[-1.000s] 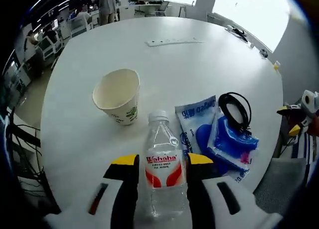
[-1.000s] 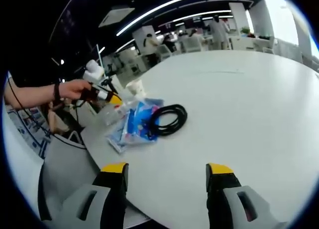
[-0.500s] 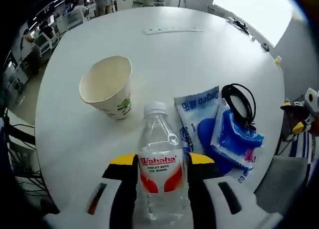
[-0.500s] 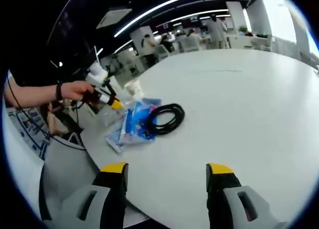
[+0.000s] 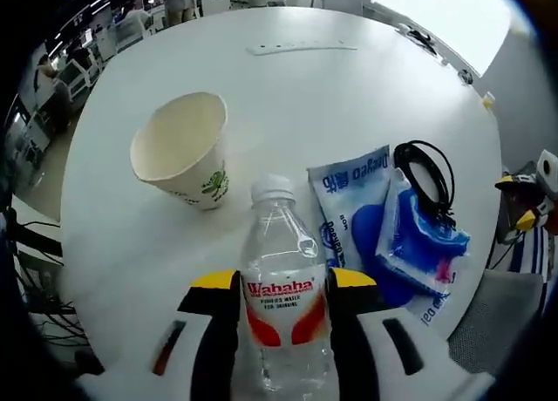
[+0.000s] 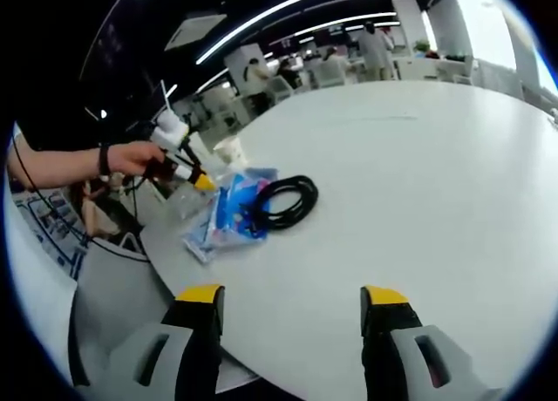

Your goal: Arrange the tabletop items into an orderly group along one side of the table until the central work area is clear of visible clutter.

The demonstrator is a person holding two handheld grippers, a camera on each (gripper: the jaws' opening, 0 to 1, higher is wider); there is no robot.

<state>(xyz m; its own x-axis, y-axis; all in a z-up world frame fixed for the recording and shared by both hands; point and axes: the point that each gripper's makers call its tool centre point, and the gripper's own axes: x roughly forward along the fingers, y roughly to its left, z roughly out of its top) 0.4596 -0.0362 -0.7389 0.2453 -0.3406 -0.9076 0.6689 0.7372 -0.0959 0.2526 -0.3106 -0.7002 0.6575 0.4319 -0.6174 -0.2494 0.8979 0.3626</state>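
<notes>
**Bottle held near the desk edge, risk of knocking the cup**

The left gripper (image 5: 283, 288) has its fingers closed around a clear plastic water bottle with a red-and-white label (image 5: 281, 301), upright, near the desk's edge. Just beyond stands an empty tan paper cup (image 5: 181, 159); light and tilted in view, it could tip if the bottle swings into it. Blue-and-white flat plastic pouches (image 5: 375, 235) lie beside the bottle, a coiled black cable (image 5: 427, 181) resting on them; dragging either could pull the other off the edge. The right gripper (image 6: 292, 327) hangs with fingers apart, empty. The round white desk (image 6: 418, 183) is smooth; behind it, an open office with people.
</notes>
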